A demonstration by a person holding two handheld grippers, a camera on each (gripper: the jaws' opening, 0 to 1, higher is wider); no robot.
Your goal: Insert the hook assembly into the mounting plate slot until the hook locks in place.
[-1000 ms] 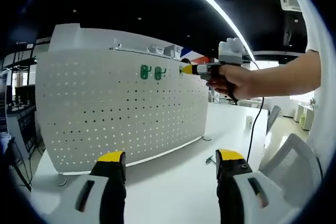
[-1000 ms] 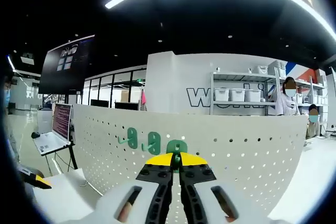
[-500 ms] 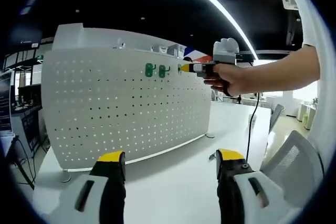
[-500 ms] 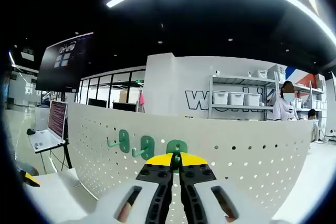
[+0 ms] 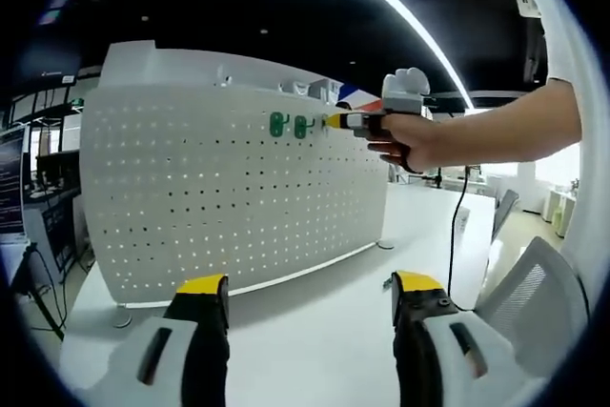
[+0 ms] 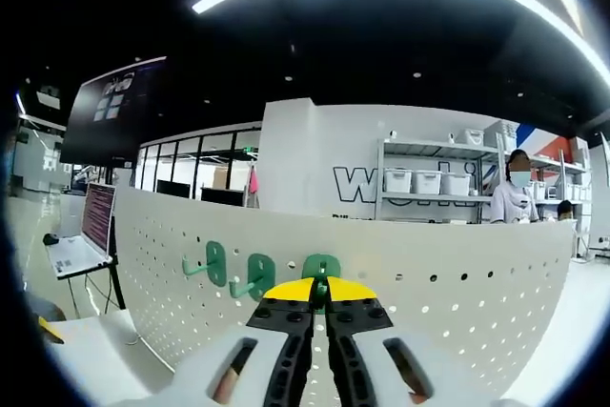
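- Three green hooks sit in a row near the top edge of the white pegboard (image 5: 229,188); in the right gripper view the first hook (image 6: 212,263) and second hook (image 6: 257,276) stick out to the left of the third hook (image 6: 321,268).
- The right gripper (image 6: 320,290) has its yellow-tipped jaws pressed together on the third hook, whose green plate rises just above the tips and lies against the board's face.
- In the left gripper view the same right gripper (image 5: 335,121) comes in from the right, held level by a person's hand (image 5: 419,143), with its yellow tip meeting the board just right of two green hooks (image 5: 289,125).
- From that view I cannot tell how far the held hook is seated in its holes.
- The left gripper (image 5: 310,291) hangs low, well apart from the board, its jaws spread wide with nothing between them.
- The pegboard stands upright on a white table (image 5: 315,331), and a dark cable (image 5: 462,226) drops from the hand toward the table.
- Part of a grey office chair (image 5: 534,293) shows at the right edge of the left gripper view.
- Behind the board, in the right gripper view, an open laptop (image 6: 84,235) rests on a stand at the left, and a shelving unit (image 6: 434,193) with white bins stands against a white wall at the right.
- Two people stand beside that shelving, far off.
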